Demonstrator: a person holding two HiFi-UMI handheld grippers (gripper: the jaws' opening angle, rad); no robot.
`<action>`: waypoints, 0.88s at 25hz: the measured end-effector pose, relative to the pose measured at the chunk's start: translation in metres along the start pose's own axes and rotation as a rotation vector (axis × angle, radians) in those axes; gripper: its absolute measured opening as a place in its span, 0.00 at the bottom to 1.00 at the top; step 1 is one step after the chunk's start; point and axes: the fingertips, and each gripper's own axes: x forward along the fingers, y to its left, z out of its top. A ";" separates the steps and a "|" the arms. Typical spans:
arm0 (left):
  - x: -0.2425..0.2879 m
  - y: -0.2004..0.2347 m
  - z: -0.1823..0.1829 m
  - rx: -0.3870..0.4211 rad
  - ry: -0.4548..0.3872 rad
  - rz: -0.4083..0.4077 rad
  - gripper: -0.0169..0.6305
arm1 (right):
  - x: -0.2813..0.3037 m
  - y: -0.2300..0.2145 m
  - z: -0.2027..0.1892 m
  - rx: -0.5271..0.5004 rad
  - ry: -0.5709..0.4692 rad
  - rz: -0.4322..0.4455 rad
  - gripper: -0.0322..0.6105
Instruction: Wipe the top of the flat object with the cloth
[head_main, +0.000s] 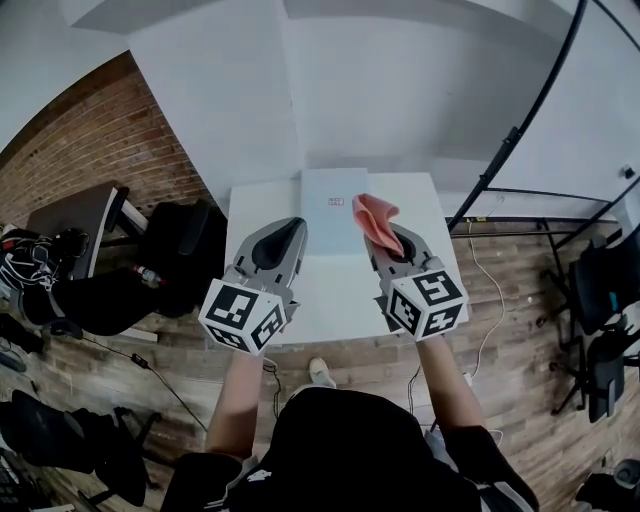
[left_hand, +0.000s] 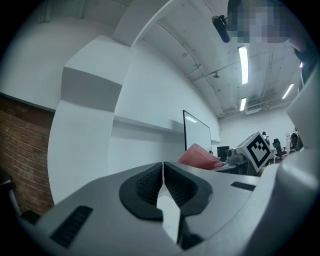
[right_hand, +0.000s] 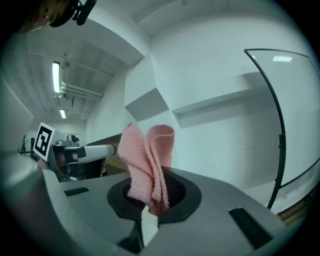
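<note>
A pale blue flat object (head_main: 333, 208) lies at the far middle of the white table (head_main: 330, 290). My right gripper (head_main: 388, 240) is shut on a pink knitted cloth (head_main: 378, 218), raised above the table just right of the flat object. In the right gripper view the cloth (right_hand: 148, 165) stands up in folds from between the jaws of my right gripper (right_hand: 150, 202). My left gripper (head_main: 283, 238) is shut with nothing in it, held up left of the flat object. Both grippers tilt upward, so the gripper views show wall and ceiling. In the left gripper view, the cloth (left_hand: 200, 156) shows beyond my left gripper (left_hand: 163, 186).
A black office chair (head_main: 185, 240) stands left of the table, a dark desk (head_main: 75, 225) further left. A black curved stand (head_main: 520, 120) rises at the right. More chairs (head_main: 600, 300) sit at the far right. White wall lies behind the table.
</note>
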 end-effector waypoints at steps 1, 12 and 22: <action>0.004 0.007 -0.002 -0.005 0.003 -0.005 0.06 | 0.007 -0.002 0.000 0.002 0.003 -0.005 0.12; 0.021 0.071 -0.025 -0.053 0.034 -0.047 0.06 | 0.072 -0.012 -0.003 0.023 0.020 -0.067 0.12; 0.033 0.096 -0.038 -0.065 0.049 -0.065 0.06 | 0.101 -0.020 -0.004 0.036 0.016 -0.084 0.12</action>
